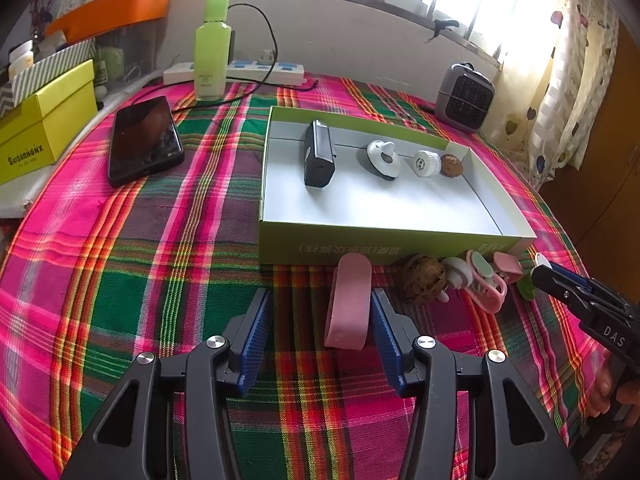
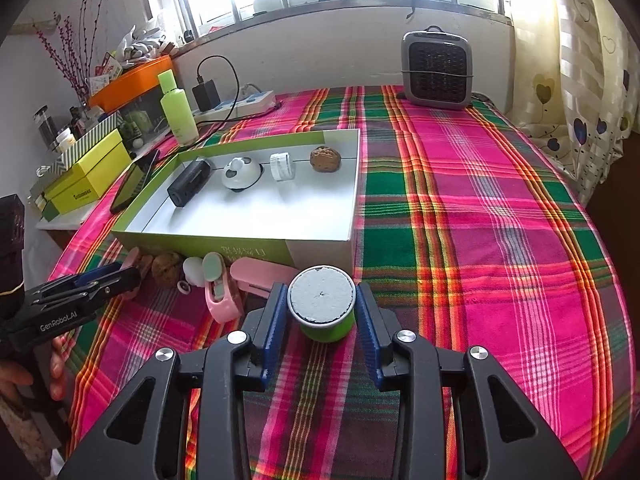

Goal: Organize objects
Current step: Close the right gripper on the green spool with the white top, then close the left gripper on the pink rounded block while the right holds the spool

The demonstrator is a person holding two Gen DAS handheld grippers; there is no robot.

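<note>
A shallow green box holds a black device, a white round gadget, a white cap and a walnut. In front of it lie a pink oblong case, a second walnut, a white piece and pink clips. My left gripper is open, its right finger against the pink case. My right gripper has its fingers around a green cup with a white lid, small gaps at both sides.
A black phone, a green bottle, a power strip and yellow boxes stand at the left and back. A grey heater stands at the back right. The plaid cloth covers the table.
</note>
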